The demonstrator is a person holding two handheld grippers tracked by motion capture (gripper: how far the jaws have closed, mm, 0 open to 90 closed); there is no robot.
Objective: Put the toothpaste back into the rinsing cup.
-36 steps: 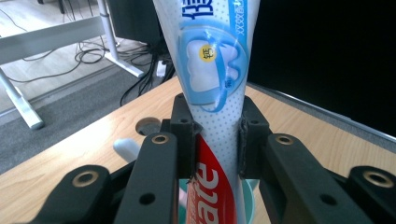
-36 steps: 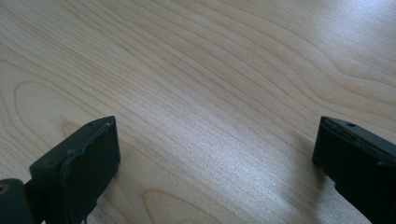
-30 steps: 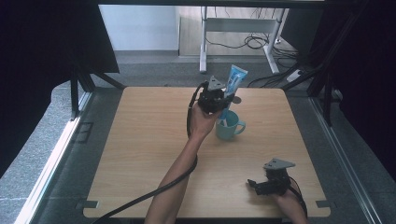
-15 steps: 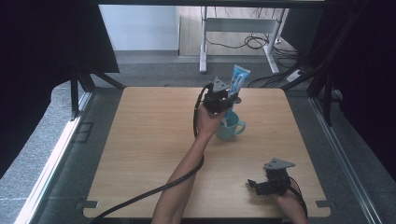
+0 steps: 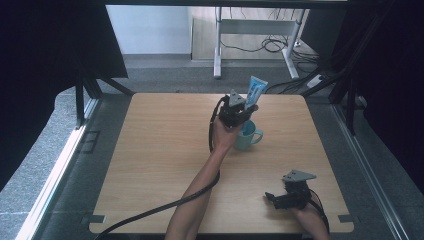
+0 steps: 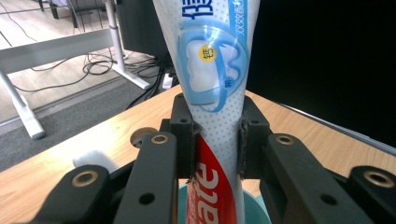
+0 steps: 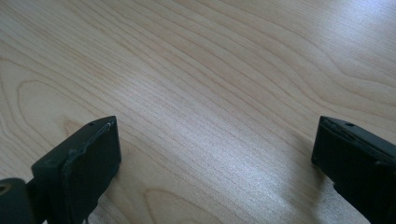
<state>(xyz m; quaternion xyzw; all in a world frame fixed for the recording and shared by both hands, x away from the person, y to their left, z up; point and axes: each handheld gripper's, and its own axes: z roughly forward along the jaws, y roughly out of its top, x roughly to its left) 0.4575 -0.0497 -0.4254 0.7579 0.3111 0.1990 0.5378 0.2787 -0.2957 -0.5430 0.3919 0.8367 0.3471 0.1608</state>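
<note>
The left gripper (image 5: 246, 111) is raised above the far middle of the wooden table (image 5: 150, 170), and its fingers (image 6: 183, 135) pinch a toothpaste tube (image 5: 254, 91) from both sides. In the left gripper view the two black pads press flat against the tube (image 6: 212, 93) at the place where its red lower part meets the white and blue upper part, and the tube stands nearly upright between them, widening toward its flat crimped end at the top. In the high view that upper end leans a little away from the person and to the right, sticking out above the gripper. Directly beneath the tube sits a teal mug (image 5: 248, 138), upright on the table with its handle pointing to the right; the gripper hides most of its rim, and the teal rim (image 6: 254, 210) shows below the fingers in the left gripper view. Whether the tube's lower end is already inside the mug I cannot tell, since the fingers and the hand cover it. The right gripper (image 5: 272, 197) lies low at the near right part of the table, well apart from the mug, held in the person's right hand. Its fingers (image 7: 79, 163) are spread wide, with bare wood between them.
</note>
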